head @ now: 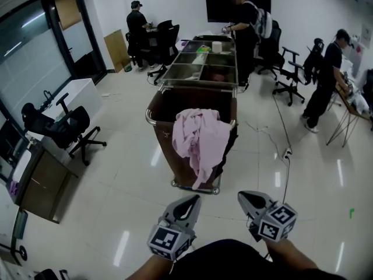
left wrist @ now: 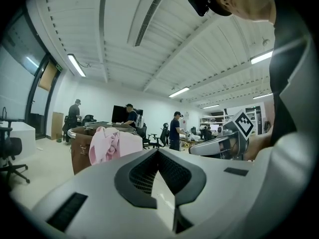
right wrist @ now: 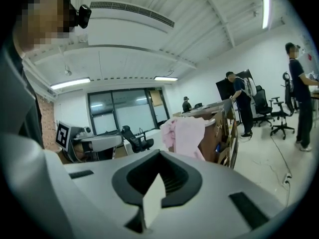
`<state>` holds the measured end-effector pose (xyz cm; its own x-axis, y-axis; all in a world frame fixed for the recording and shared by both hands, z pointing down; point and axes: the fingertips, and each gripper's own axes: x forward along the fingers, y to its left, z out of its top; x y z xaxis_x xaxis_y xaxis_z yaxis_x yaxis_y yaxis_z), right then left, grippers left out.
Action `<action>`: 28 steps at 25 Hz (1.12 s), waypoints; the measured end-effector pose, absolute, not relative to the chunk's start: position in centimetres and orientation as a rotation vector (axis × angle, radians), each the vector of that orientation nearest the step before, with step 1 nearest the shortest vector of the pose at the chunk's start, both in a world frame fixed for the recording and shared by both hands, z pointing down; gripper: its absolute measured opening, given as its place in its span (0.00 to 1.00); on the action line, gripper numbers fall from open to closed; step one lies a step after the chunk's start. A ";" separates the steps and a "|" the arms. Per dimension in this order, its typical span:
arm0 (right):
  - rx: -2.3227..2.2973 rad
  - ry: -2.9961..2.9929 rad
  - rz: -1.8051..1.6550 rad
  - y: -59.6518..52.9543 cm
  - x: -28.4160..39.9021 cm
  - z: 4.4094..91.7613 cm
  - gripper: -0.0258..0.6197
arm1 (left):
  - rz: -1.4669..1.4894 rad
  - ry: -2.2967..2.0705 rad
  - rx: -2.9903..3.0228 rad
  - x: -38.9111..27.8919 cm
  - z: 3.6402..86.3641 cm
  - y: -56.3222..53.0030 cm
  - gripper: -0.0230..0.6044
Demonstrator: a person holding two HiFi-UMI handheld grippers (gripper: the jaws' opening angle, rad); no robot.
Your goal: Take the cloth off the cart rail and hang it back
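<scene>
The pink cloth point(head: 200, 137) hangs draped over the near rail point(head: 150, 120) of the brown cart point(head: 166, 107). It lies ahead of both tongs and well apart from them. The left tongs point(head: 192, 200) and right tongs point(head: 245, 197) are each closed, with nothing between them.

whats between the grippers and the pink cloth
In the head view, only bare glossy white floor separates the left gripper and right gripper from the pink cloth on the brown cart's rail.

L gripper point(head: 194, 199) shut, R gripper point(head: 243, 197) shut, both low, empty
</scene>
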<state>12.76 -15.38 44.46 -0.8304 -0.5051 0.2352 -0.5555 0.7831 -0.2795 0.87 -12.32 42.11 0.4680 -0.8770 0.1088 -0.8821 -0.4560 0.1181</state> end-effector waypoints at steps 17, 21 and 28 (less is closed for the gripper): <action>0.861 -2.892 0.554 -16.3 14.0 44.4 0.05 | 0.148 -1.502 2.547 3.7 43.1 -13.1 0.04; 0.869 -2.881 0.559 -16.0 13.8 44.7 0.05 | 0.143 -1.485 2.552 3.4 43.4 -13.0 0.04; 0.857 -2.875 0.551 -15.2 13.1 44.7 0.05 | 0.127 -1.492 2.553 2.8 43.2 -12.5 0.04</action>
